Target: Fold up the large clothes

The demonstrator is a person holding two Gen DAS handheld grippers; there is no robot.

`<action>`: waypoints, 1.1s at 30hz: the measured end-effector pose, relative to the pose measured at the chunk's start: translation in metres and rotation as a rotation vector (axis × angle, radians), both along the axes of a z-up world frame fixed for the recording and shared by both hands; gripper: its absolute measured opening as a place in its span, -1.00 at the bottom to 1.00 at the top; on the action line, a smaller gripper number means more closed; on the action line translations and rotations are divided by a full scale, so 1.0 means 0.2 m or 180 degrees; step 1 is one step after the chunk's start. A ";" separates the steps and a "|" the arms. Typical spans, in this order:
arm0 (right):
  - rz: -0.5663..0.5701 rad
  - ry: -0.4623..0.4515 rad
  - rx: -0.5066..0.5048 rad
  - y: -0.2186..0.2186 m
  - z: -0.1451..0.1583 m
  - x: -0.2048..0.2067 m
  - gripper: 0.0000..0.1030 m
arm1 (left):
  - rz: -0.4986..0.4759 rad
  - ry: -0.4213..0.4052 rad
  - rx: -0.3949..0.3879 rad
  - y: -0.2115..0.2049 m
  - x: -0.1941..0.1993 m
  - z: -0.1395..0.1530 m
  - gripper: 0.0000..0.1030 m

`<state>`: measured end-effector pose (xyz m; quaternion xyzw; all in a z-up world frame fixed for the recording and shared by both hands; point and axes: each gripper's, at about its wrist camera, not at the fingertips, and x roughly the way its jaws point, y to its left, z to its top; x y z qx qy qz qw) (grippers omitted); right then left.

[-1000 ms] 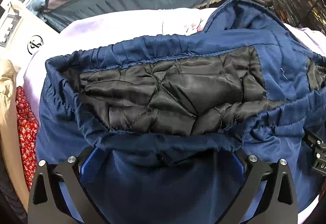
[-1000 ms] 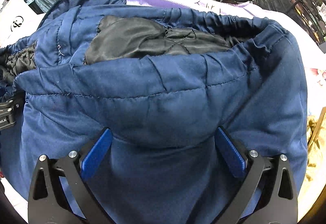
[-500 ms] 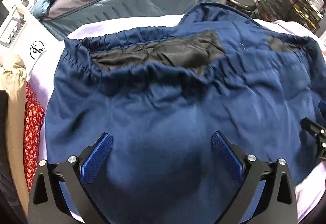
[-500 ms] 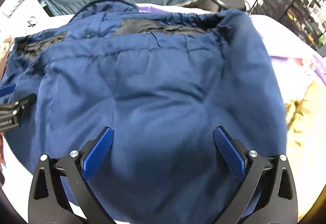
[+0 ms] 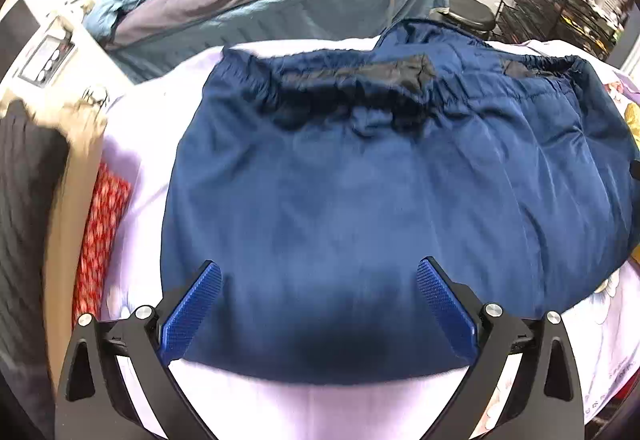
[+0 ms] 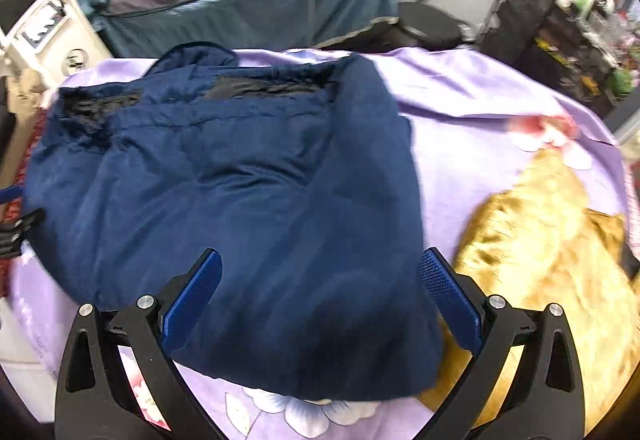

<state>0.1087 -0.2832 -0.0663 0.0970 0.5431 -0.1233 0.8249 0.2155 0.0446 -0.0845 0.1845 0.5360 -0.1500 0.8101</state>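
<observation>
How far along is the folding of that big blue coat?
Partly done, by the look of it. The navy jacket lies doubled on the lilac sheet, its black lining showing only along the far elastic hem. In hand: nothing. The left gripper and right gripper are both open above the near fold. Left: probably another fold, since the bundle looks wide and puffy.

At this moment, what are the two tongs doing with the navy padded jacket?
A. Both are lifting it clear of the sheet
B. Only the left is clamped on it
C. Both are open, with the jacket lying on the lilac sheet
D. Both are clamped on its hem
C: the left tongs and right tongs stand spread, and the navy padded jacket lies flat on the lilac sheet.
</observation>
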 end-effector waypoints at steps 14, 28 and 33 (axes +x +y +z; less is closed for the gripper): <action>-0.0139 0.0036 -0.0032 0.02 0.02 -0.12 0.91 | 0.0124 0.0096 -0.0232 0.01 -0.11 0.03 0.87; 0.0015 0.0464 0.1098 -0.43 -0.30 0.26 0.91 | 0.0732 0.0712 -0.0805 0.55 0.61 -0.17 0.87; -0.0045 0.0791 0.1396 -0.46 -0.55 0.34 0.91 | 0.0865 0.1249 -0.1200 0.54 0.76 -0.38 0.89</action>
